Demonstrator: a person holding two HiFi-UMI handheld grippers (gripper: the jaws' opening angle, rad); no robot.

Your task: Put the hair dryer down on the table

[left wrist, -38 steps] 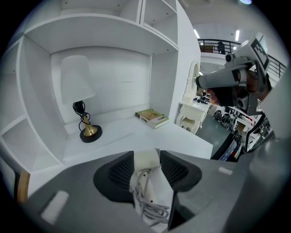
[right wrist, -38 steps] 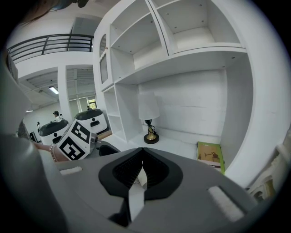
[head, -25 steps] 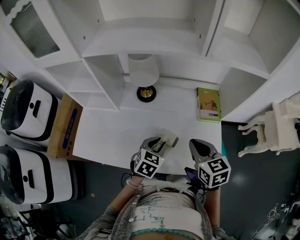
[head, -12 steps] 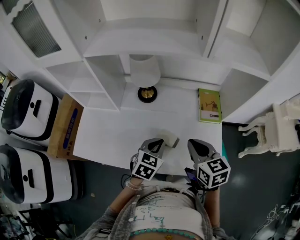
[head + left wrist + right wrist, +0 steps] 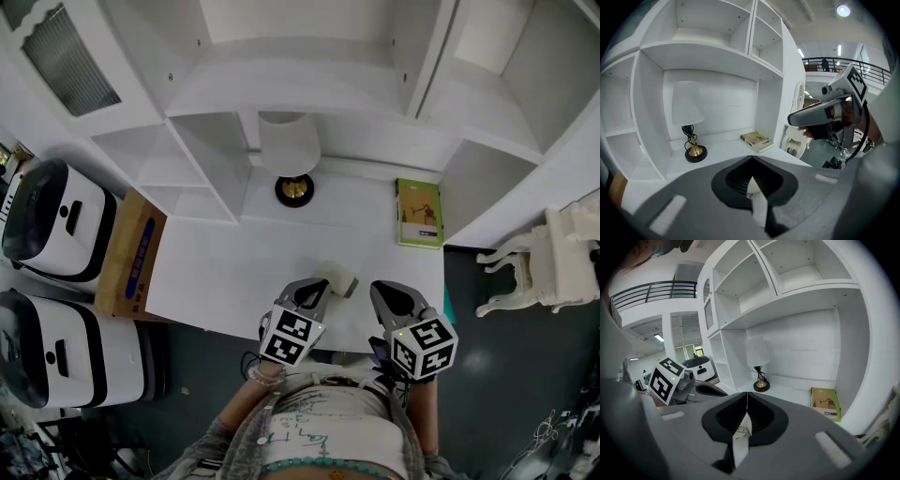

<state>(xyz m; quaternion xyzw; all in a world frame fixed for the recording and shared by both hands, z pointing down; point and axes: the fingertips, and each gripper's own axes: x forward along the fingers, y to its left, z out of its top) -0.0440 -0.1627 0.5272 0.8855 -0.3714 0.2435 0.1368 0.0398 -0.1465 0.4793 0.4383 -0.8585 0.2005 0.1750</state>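
Hair dryer (image 5: 338,277) on table (image 5: 216,272); book (image 5: 418,210) print illegible.

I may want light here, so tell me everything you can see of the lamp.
The lamp stands upright at the back of the white desk, left of the green book. It has a white shade, a brass-coloured stem with a dark cord wound round it, and a round black base resting on the desk.

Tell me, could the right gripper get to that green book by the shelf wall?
Probably yes. Only bare table lies between the right gripper and the green book; the hair dryer sits left of that path. Its fingers are closed, so they would need to open first.
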